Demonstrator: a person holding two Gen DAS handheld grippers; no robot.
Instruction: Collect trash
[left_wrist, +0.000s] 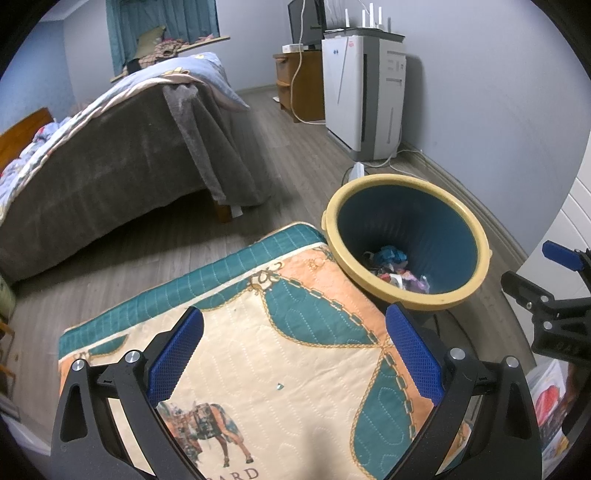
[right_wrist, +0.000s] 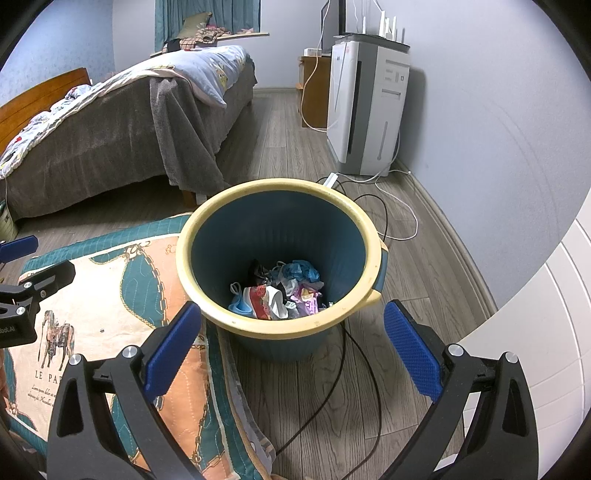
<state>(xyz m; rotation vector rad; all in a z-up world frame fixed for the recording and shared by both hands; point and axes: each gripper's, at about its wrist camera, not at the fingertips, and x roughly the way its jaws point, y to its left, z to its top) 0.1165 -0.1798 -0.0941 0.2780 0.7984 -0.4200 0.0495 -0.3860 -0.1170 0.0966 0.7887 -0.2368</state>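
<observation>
A blue trash bin with a cream rim (right_wrist: 364, 225) stands on the wood floor, holding several crumpled wrappers and tissues (right_wrist: 280, 291). It shows at the right in the left wrist view (left_wrist: 334, 206). My right gripper (right_wrist: 291, 341) is open and empty, just in front of the bin's near rim. My left gripper (left_wrist: 293, 350) is open and empty above a quilted mat (left_wrist: 258, 350) with a horse print. A tiny scrap (left_wrist: 279, 386) lies on the mat between its fingers. The right gripper shows at the right edge (left_wrist: 546, 295).
A bed with a grey blanket (left_wrist: 110, 155) stands at the left. A white air purifier (right_wrist: 365, 107) and a wooden cabinet (left_wrist: 301, 85) stand along the right wall. Cables (right_wrist: 369, 369) run over the floor beside the bin. A white cabinet (right_wrist: 535, 350) is at the right.
</observation>
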